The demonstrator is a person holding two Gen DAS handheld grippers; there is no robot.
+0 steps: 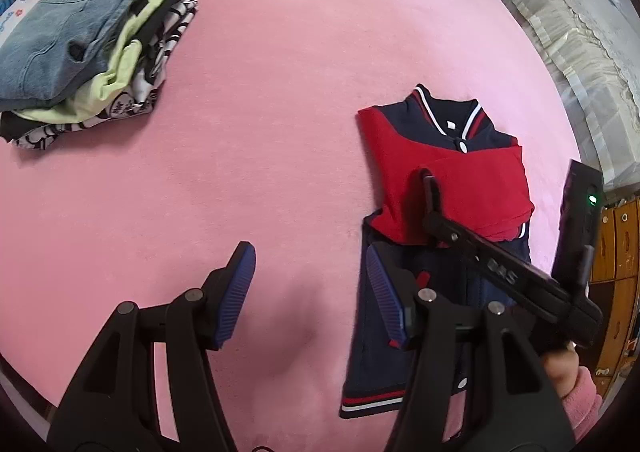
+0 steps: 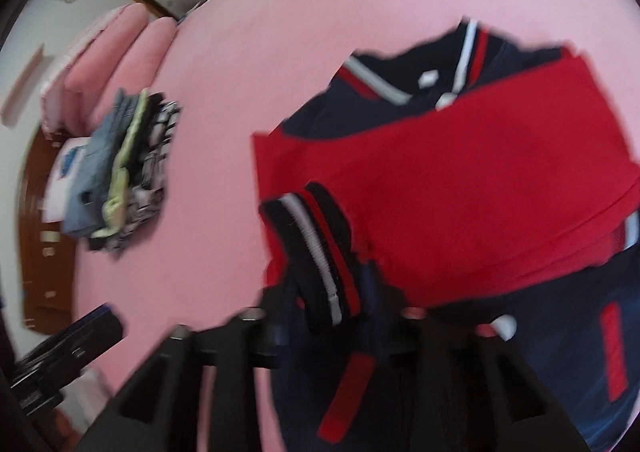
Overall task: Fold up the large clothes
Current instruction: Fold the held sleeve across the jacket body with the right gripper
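A pink bed carries a navy and red jacket lying flat, its long axis running from the collar at the far end to the striped hem at the near end. The left gripper hangs with jaws apart at the jacket's left edge, empty. The right gripper is blurred; its jaws appear apart around a striped cuff. A pile of folded clothes sits well apart.
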